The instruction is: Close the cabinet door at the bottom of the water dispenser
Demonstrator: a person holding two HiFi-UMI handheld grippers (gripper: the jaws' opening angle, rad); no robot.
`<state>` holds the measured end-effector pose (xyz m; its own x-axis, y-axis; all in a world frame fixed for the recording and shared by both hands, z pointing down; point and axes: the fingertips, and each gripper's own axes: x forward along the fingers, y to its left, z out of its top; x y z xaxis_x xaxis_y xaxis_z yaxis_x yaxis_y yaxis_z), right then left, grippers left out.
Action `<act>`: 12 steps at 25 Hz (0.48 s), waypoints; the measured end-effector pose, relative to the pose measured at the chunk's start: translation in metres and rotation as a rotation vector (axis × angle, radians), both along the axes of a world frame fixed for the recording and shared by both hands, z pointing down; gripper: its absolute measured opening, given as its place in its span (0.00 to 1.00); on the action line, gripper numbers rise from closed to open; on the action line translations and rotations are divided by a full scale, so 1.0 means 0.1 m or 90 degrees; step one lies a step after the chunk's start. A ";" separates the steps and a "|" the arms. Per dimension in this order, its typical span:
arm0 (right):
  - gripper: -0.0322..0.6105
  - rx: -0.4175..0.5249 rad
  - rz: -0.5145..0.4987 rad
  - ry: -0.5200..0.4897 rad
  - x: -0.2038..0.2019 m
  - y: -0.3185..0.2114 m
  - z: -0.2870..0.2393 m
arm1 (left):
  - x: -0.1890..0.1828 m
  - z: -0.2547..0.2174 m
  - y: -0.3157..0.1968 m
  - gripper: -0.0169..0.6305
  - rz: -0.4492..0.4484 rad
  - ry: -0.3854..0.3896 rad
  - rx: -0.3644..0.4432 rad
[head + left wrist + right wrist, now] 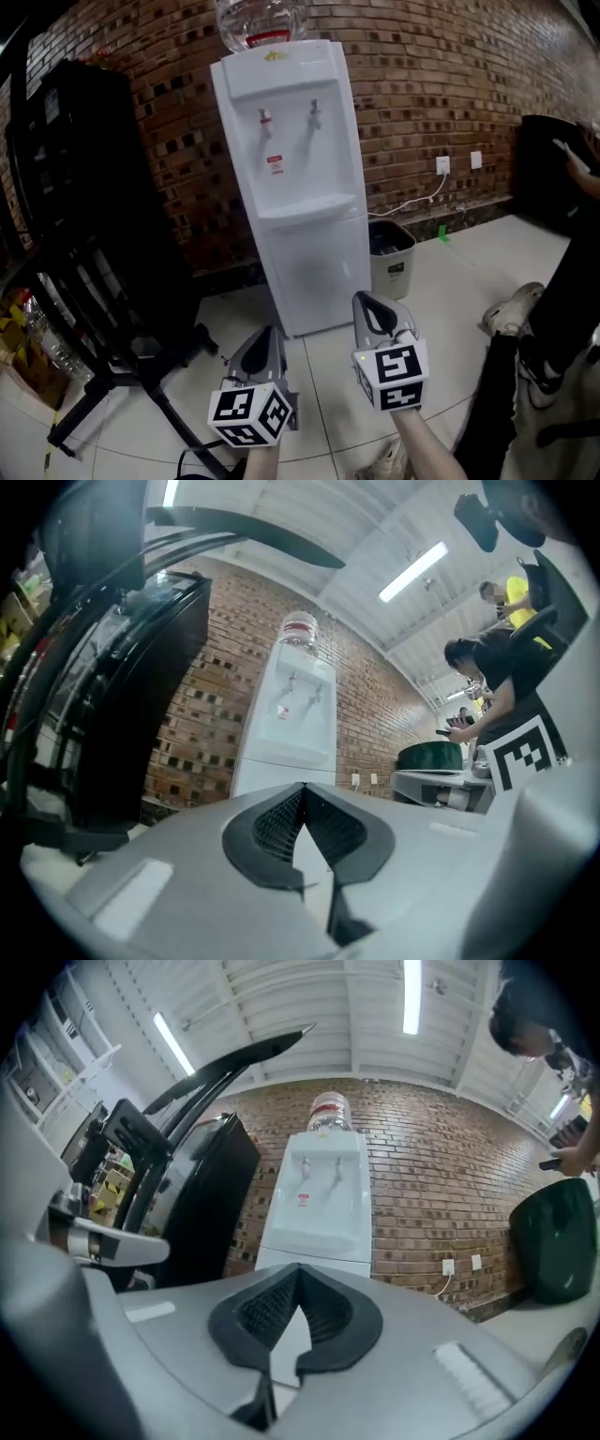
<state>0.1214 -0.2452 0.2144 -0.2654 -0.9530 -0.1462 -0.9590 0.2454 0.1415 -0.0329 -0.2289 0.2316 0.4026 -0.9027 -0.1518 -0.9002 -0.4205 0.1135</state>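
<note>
The white water dispenser [295, 178] stands against the brick wall with a bottle on top. Its bottom cabinet door [321, 272] looks flush with the body. Both grippers are held low in front of it, a short way off and touching nothing. My left gripper [265, 334] is shut with nothing between its jaws, below and left of the door. My right gripper [368, 302] is shut and empty too, near the dispenser's lower right corner. The dispenser [292, 719] shows beyond the left gripper [302, 791] in the left gripper view. It [319, 1194] also rises beyond the right gripper [298, 1269] in the right gripper view.
A black rack [84, 206] and a black stand's legs [122, 375] fill the left. A grey waste bin [394, 255] sits right of the dispenser, below a wall socket [442, 166] with a cord. A person's leg and shoe [511, 309] are at the right.
</note>
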 end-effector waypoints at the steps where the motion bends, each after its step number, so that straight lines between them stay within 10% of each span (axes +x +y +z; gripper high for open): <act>1: 0.06 0.006 0.000 -0.012 0.00 0.17 0.01 | -0.01 0.04 0.11 0.05 -0.004 0.005 -0.005; 12: 0.06 -0.033 -0.032 -0.043 -0.15 0.97 0.39 | -0.06 0.48 0.79 0.05 -0.041 0.005 -0.050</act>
